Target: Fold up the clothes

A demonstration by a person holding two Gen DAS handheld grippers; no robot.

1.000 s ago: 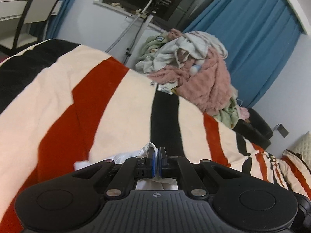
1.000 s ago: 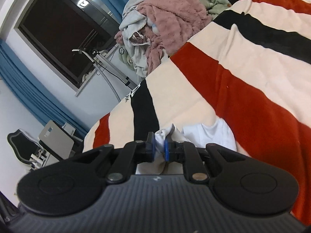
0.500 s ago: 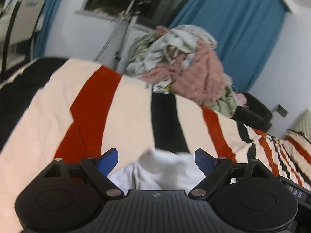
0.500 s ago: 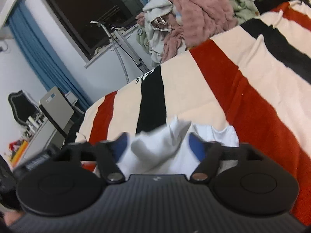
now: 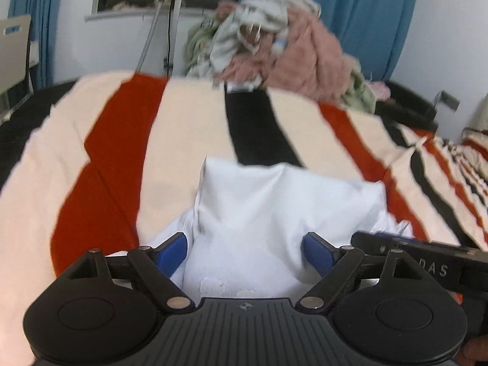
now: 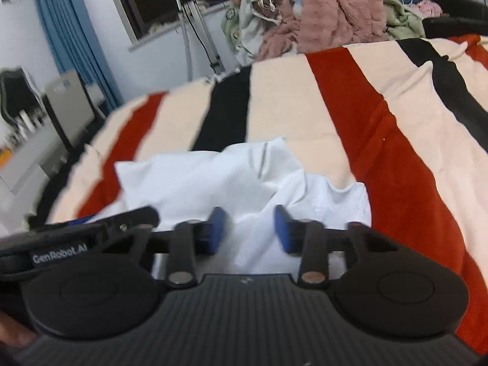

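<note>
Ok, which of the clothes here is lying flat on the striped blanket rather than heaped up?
The white garment, alone under both grippers; the pink and grey clothes sit heaped at the blanket's far edge.

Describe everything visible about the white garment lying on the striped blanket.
The white garment is plain, soft fabric, partly folded into a rumpled block with a raised corner and loose layers spilling beneath. It lies on the cream, red and black striped blanket. The left gripper stands open over its near edge; the right gripper is closing with a ridge of cloth between its blue pads, not yet pinched.
</note>
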